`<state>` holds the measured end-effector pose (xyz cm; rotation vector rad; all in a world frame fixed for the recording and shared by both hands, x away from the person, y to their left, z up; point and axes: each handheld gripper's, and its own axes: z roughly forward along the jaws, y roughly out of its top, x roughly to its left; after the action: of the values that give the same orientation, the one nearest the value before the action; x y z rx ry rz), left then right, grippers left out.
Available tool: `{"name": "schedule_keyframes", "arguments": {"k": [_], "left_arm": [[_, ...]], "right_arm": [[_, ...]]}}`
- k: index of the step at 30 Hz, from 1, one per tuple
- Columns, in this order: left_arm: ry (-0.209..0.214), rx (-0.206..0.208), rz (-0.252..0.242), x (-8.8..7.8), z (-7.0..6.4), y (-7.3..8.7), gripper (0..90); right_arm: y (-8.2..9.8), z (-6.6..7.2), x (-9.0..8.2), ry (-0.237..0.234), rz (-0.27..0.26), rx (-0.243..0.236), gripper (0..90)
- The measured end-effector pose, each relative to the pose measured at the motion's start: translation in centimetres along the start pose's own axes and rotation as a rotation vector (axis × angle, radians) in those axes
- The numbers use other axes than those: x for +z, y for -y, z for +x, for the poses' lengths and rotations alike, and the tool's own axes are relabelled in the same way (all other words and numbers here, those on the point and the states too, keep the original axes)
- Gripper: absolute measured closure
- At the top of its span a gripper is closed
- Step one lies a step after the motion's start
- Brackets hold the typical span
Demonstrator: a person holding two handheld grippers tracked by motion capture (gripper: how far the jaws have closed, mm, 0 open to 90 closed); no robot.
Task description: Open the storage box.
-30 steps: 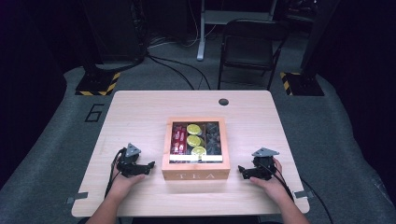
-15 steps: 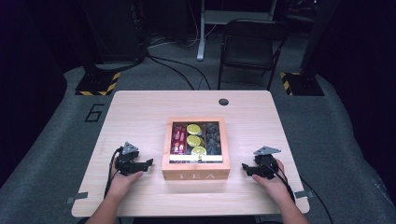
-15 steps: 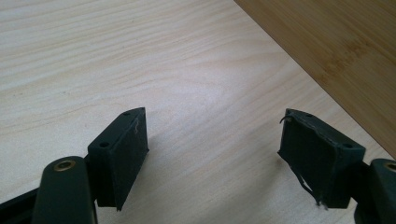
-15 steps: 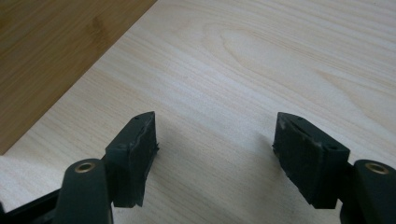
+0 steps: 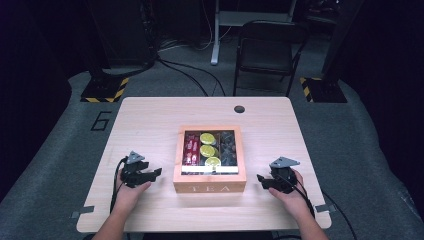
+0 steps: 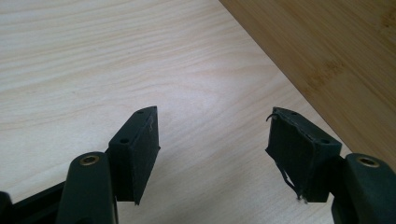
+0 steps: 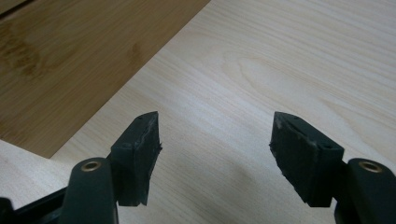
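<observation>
A wooden box (image 5: 210, 188) marked TEA stands in the middle of the table. Through its clear lid I see red packets, yellow-green round ones and dark ones. My left gripper (image 5: 155, 174) rests on the table to the left of the box, jaws pointing at its side. My right gripper (image 5: 261, 180) rests to the right of the box and points at it in the same way. Both have just been closing their jaws, with nothing between them, and both are still open. In the left gripper view the gripper (image 6: 212, 126) has the box wall (image 6: 336, 46) at upper right. In the right gripper view the gripper (image 7: 215, 130) has the box wall (image 7: 70, 51) at upper left.
The light wood table (image 5: 150, 125) has a round cable hole (image 5: 239, 108) near its far edge. A black chair (image 5: 265, 50) stands behind the table. Stands with striped bases (image 5: 102, 90) sit on the grey floor at both far corners.
The jaws of both grippers stand narrower than a second ago. Both hands stay in place beside the box.
</observation>
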<state>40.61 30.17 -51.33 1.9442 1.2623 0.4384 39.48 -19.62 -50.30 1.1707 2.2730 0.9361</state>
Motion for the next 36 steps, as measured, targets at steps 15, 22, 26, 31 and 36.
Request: {"name": "schedule_keyframes", "arguments": {"k": [15, 22, 26, 31, 36], "left_arm": [[0.03, 0.032, -0.042, -1.2, -1.9, -0.7, 36.3], [0.051, 0.044, -0.098, -2.8, -3.2, -1.1, 36.6], [0.069, 0.052, -0.113, -3.3, -3.8, -1.2, 37.0], [0.078, 0.066, -0.115, -3.8, -4.2, -1.1, 37.7], [0.068, 0.073, -0.118, -4.5, -4.6, -1.0, 37.8]], "right_arm": [[-0.5, 0.2, -1.6, 0.004, -0.044, 0.025, 35.9], [-0.9, 0.9, -2.6, -0.025, -0.078, 0.02, 37.3], [-1.2, 1.5, -3.1, -0.04, -0.088, 0.008, 37.3], [-1.9, 2.6, -3.9, -0.066, -0.111, -0.029, 38.5], [-2.3, 3.6, -4.6, -0.098, -0.136, -0.03, 39.6]]}}
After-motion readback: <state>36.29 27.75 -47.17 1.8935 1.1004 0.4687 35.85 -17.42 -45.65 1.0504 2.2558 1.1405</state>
